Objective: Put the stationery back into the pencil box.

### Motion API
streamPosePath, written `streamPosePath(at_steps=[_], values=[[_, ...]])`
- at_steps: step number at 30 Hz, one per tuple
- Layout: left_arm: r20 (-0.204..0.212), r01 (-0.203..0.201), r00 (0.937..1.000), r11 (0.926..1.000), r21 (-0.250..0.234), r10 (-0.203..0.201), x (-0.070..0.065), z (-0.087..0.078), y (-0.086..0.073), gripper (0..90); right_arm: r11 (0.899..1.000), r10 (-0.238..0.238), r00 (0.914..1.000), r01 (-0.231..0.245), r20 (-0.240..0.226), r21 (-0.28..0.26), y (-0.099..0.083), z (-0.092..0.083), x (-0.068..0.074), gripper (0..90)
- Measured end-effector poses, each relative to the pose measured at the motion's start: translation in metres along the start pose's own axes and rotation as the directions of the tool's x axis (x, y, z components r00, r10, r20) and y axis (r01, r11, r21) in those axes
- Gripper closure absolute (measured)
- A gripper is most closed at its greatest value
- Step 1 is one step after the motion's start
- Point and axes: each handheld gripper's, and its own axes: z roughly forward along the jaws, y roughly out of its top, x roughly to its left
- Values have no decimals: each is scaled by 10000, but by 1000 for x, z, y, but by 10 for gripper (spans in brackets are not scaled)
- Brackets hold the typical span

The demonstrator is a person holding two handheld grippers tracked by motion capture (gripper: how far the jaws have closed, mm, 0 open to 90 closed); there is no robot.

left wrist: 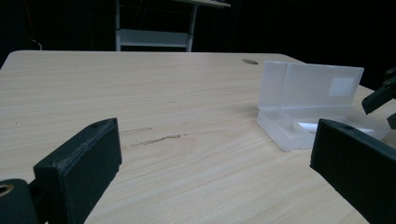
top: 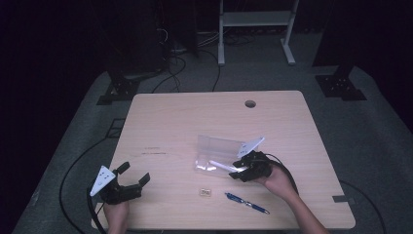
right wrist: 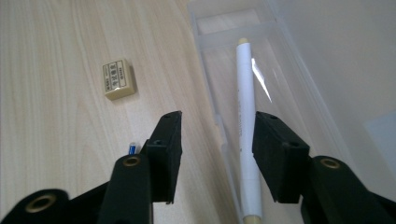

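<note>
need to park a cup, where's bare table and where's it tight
Bare: the far strip between the table hole and the clear box, plus the left half beyond the left gripper. Tight: near right, where right gripper, eraser and blue pen cluster.

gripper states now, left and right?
Left gripper: open, holding nothing, over bare table.
Right gripper: open, white pen lies loose in the clear box.

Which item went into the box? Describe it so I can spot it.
On the wooden table, find the clear plastic box with its lid up. Inside lies a white pen, long and slim, unlike the blue pen and small eraser outside.
</note>
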Motion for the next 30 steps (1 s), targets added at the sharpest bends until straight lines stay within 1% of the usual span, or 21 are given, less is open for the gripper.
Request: streamPosePath(at_steps=[2, 6, 11, 14, 19, 30], values=[[2, -23, 10000, 10000, -6, 23, 0, 0, 0, 11, 9999, 110, 9999, -110, -39, -42, -2, -1, 1, 486], [-12, -5, 10000, 10000, -18, 5, 0, 0, 0, 11, 9998, 121, 9999, -122, -31, -132, -7, -5, 4, 474], [-3, -11, 10000, 10000, -33, 11, 0, -1, 0, 11, 9998, 164, 9999, -165, -41, -145, -13, -7, 6, 443], [-14, -1, 10000, 10000, -25, 1, 0, -1, 0, 11, 9997, 226, 9996, -227, -144, -105, -16, -8, 9, 445], [-22, -7, 10000, 10000, -27, 7, 0, -1, 0, 11, 9996, 143, 9997, -148, -205, -248, -20, -10, 14, 437], [-31, -4, 10000, 10000, -24, 4, 0, -1, 0, 11, 9997, 50, 9997, -56, -259, -225, -28, -13, 22, 433]])
